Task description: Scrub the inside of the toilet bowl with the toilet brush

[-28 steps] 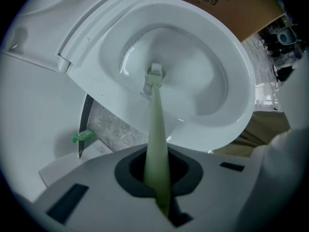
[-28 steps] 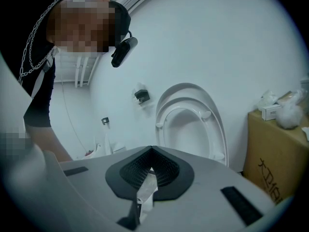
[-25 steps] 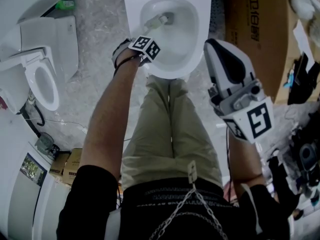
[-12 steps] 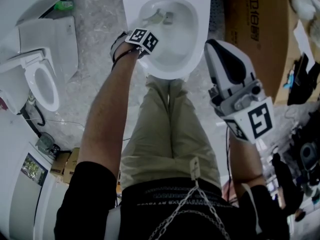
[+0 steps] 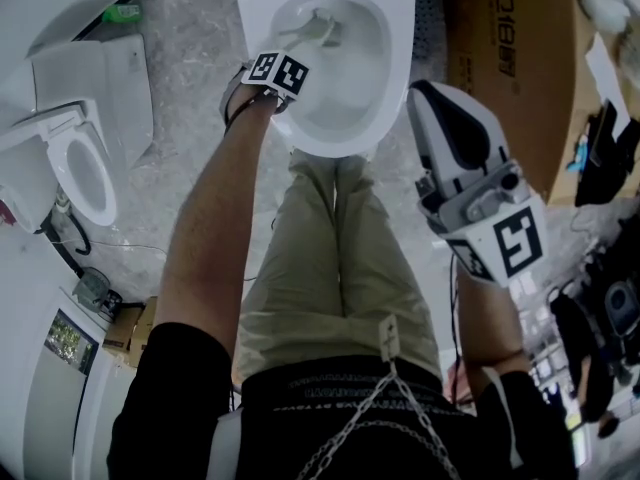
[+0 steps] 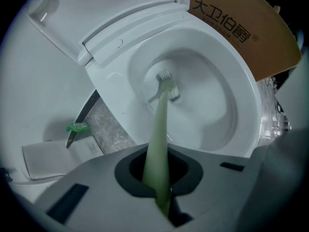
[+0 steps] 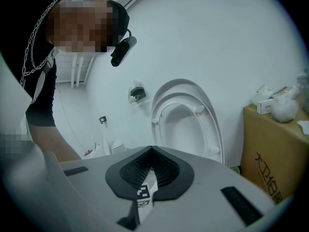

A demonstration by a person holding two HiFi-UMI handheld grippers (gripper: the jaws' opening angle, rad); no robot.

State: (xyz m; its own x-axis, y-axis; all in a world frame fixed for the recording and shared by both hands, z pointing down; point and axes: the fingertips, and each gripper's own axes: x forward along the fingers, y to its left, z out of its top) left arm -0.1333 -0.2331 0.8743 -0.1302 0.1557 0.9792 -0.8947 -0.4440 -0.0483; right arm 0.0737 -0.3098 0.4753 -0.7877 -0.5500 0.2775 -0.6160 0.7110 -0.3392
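The white toilet bowl (image 5: 372, 88) stands open at the top of the head view, straight ahead of the person's legs. My left gripper (image 5: 281, 66) hangs over the bowl's left rim, shut on the pale green handle of the toilet brush (image 6: 160, 134). The brush head (image 6: 167, 84) rests against the inner wall near the back of the bowl (image 6: 227, 105); in the head view the brush head (image 5: 318, 28) shows beside the drain. My right gripper (image 5: 432, 103) is held up to the right of the bowl, away from it, shut with nothing in it (image 7: 147, 178).
A second toilet (image 5: 82, 163) stands at the left on the speckled floor. A big cardboard box (image 5: 510, 58) rises right beside the bowl. The raised seat and lid (image 7: 188, 117) stand behind it. Small boxes (image 5: 135, 328) and cables lie at lower left, dark clutter at right.
My left gripper has pushed forward over the rim, and the brush head has slid from the bowl's middle toward its back wall. The right gripper has stayed in place.
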